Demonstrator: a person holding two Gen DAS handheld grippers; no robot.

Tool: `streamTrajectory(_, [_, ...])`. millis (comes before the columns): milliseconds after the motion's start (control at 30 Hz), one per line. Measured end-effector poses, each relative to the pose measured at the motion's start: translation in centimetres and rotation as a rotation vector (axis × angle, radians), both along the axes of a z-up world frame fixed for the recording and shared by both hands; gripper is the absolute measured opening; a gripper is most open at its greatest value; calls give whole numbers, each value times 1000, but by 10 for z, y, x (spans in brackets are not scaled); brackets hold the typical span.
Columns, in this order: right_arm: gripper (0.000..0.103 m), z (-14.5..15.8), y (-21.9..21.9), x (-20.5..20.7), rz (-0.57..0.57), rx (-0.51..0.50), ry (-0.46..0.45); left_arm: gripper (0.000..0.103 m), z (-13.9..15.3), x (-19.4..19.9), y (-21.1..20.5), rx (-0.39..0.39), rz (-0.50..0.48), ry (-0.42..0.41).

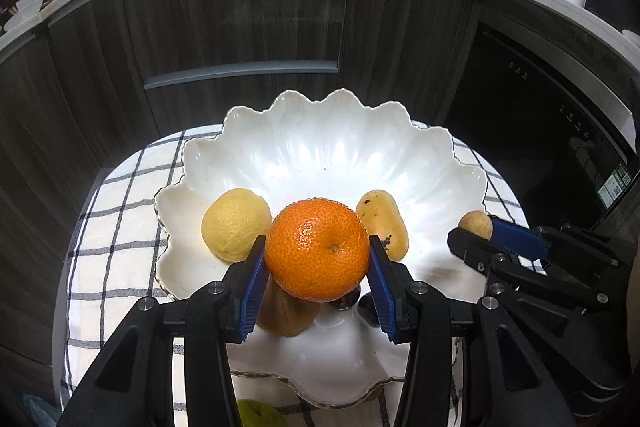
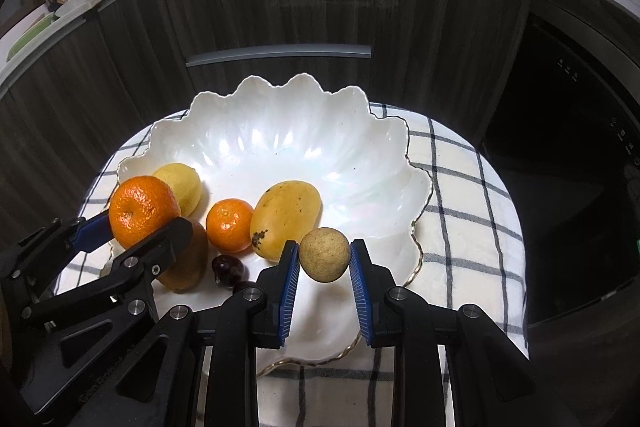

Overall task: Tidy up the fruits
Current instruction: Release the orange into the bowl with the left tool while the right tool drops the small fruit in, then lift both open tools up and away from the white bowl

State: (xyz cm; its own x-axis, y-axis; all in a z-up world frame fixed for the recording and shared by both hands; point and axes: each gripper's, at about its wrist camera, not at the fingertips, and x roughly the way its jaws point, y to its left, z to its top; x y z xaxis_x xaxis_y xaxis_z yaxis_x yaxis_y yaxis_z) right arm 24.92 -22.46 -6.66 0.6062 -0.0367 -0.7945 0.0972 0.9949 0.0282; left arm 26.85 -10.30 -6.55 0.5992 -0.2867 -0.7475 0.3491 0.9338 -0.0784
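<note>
A white scalloped bowl sits on a checked cloth. My left gripper is shut on a large orange, held above the bowl's near left part. My right gripper is shut on a small round tan fruit over the bowl's near right side. In the bowl lie a lemon, a yellow mango, a small mandarin, a brown kiwi and dark cherries.
The checked cloth covers a small round table. Dark wooden cabinets stand close behind, with a black appliance to the right. Something green lies on the cloth at the near edge. The counter above carries bottles and pots.
</note>
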Motion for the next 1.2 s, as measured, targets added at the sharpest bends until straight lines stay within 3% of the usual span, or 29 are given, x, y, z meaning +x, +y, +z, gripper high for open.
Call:
streamTrajectory(67, [29, 1, 0, -1, 1, -3, -5, 47, -1, 0, 1, 7, 7, 6])
streamTrajectory(133, [36, 3, -1, -1, -3, -12, -13, 47, -1, 1, 2, 9, 10, 11])
streamTrajectory(200, [53, 4, -1, -3, -13, -18, -26, 50, 0, -1, 5, 13, 17, 4])
streamTrajectory(367, [66, 8, -6, -7, -45, -39, -45, 70, 9, -4, 13, 16, 40, -33])
streamTrajectory(467, [72, 11, -8, -10, -54, -53, -56, 75, 13, -6, 16, 23, 48, -49])
streamTrajectory(833, [73, 22, -2, -26, -67, -75, -89, 87, 24, -20, 29, 39, 103, -90])
streamTrajectory(1200, [73, 26, 8, -45, -73, -67, -94, 89, 30, -42, 50, 30, 146, -101])
